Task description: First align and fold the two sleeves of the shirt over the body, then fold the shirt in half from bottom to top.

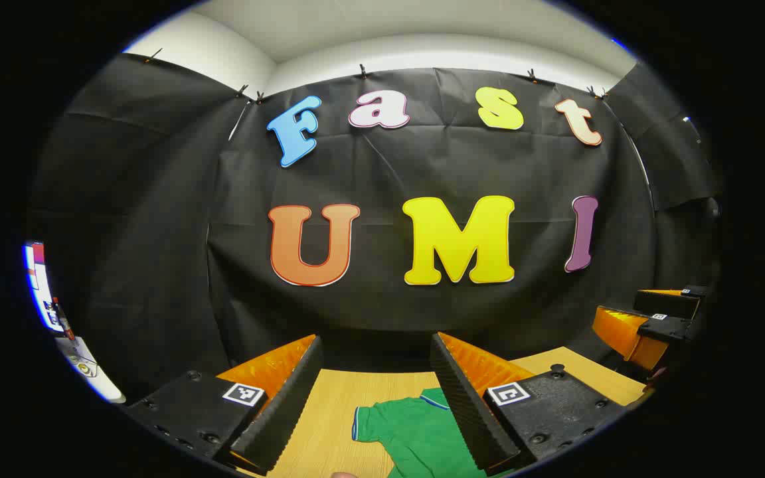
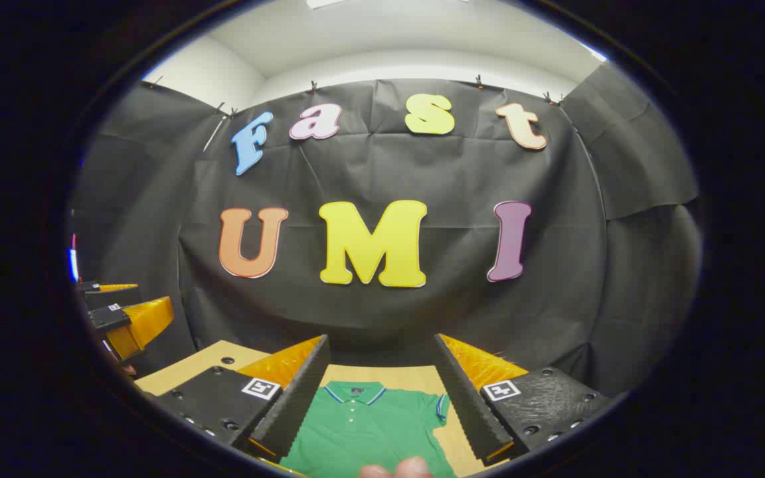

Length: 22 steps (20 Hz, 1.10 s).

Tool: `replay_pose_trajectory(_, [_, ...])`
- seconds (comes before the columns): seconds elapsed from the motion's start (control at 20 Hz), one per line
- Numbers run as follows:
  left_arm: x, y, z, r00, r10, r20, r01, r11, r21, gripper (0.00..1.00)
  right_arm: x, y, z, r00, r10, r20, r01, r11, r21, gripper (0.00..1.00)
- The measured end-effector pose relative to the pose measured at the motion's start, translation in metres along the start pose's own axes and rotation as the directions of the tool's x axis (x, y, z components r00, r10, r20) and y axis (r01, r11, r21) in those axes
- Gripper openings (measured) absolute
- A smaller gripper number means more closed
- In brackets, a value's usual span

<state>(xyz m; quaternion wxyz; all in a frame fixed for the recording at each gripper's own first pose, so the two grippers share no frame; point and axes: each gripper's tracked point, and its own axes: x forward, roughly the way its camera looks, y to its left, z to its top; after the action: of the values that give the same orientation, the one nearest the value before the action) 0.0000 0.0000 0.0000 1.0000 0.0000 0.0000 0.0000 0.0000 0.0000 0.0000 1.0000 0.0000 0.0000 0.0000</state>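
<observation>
On pale wood table (image 2: 422, 380), flat green knit polo shirt (image 2: 369, 431), ridged jaws apart

A pale wooden counter (image 1: 346, 405) with a light grain runs up to the foot of the booth's black cloth wall (image 1: 157, 219), which hangs in creases and folds. Small clips (image 1: 362, 69) pinch the top edge of the cloth along its length. Above the cloth, a white room wall (image 1: 422, 53) meets a pale ceiling (image 1: 356, 20). At the far left edge of the left gripper view stands a lit screen (image 1: 38, 285), with a white curved surface (image 1: 90, 375) just below it; what that surface belongs to cannot be told. In the right gripper view the same counter (image 2: 186, 368) reaches the cloth wall (image 2: 621, 265), with clips (image 2: 479, 82) along its top.
</observation>
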Motion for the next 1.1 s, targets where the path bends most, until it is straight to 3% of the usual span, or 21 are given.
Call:
replay_pose_trajectory(0.35, [0.002,-0.001,-0.001,1.0,0.012,-0.006,-0.012,1.0,-0.003,1.0,0.003,-0.003,0.001,1.0,0.01,-0.002,-0.01,1.0,-0.007,0.96])
replay_pose_trajectory(0.4, [0.002,-0.001,0.0,1.0,0.015,-0.005,-0.015,1.0,-0.003,1.0,0.004,-0.004,0.001,1.0,0.011,-0.004,-0.011,1.0,-0.007,0.93])
replay_pose_trajectory(1.1, [0.009,-0.011,0.0,1.0,0.025,-0.009,-0.025,1.0,-0.007,0.99,0.014,-0.029,-0.013,0.999,-0.002,-0.054,0.002,1.0,-0.013,0.96])
